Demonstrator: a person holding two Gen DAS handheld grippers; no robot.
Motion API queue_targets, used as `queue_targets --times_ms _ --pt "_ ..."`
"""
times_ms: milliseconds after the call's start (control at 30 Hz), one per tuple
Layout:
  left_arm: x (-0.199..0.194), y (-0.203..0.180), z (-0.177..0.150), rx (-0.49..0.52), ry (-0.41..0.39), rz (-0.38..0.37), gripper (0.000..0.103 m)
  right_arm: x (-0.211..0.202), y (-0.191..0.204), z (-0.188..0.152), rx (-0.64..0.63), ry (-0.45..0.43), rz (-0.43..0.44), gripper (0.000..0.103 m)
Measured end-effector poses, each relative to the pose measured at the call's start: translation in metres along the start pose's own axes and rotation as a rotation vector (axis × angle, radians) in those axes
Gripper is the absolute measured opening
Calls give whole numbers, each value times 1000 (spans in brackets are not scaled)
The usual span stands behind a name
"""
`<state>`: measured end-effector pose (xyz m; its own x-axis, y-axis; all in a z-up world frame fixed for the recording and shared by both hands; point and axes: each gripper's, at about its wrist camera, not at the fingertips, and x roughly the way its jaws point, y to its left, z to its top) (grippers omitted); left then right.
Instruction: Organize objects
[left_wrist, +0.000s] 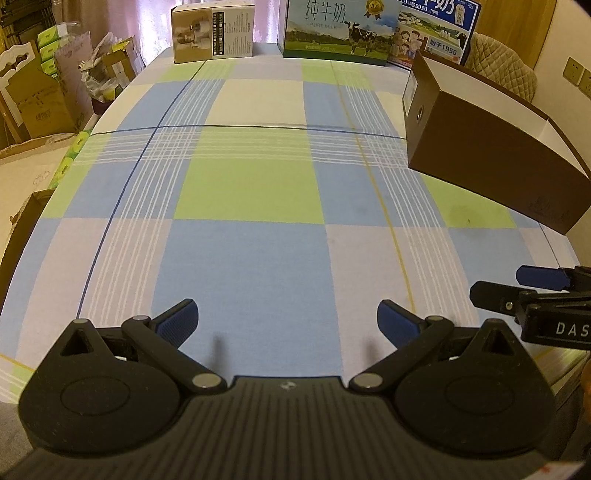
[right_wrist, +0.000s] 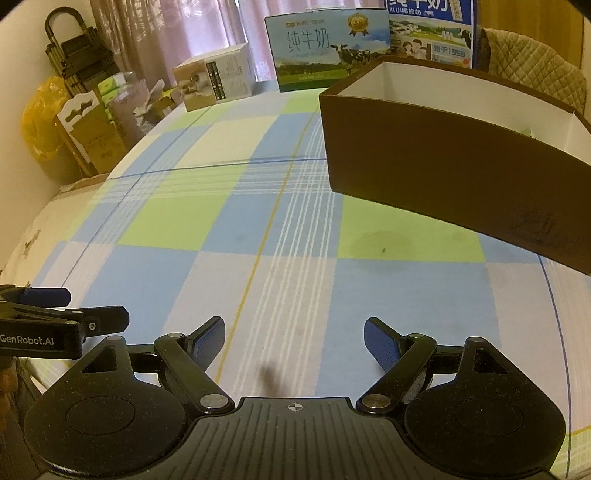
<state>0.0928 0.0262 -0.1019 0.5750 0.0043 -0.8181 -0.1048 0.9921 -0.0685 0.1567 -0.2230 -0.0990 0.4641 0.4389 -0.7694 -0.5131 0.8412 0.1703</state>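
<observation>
The brown box (right_wrist: 454, 173) sits ahead and to the right of my right gripper (right_wrist: 294, 345), well apart from it, open at the top with a white lining; I catch only a hint of something pale inside and cannot tell what. From my left gripper (left_wrist: 287, 323) the same box lies far off to the right and ahead. Both grippers hang spread wide over the checked tablecloth (left_wrist: 251, 192), nothing between the pads, side by side, with the right one's fingers poking in at my left camera's right edge.

Beyond, straight ahead at the far edge, stand a beige carton (left_wrist: 213, 33), a green milk carton (left_wrist: 338, 31) and a blue milk carton (left_wrist: 436, 31).

My worry, as I judge it: no loose item lies on the cloth near either gripper, so the reach is long. The cartons look broad for these jaws; a pinch on a corner could tip one over. The grippers are also close enough together to clash if I swing carelessly.
</observation>
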Motion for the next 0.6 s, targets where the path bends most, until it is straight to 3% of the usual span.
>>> queue_targets --times_ms 600 --pt "1 -2 0 7 -1 -17 102 2 -1 -1 9 11 -3 80"
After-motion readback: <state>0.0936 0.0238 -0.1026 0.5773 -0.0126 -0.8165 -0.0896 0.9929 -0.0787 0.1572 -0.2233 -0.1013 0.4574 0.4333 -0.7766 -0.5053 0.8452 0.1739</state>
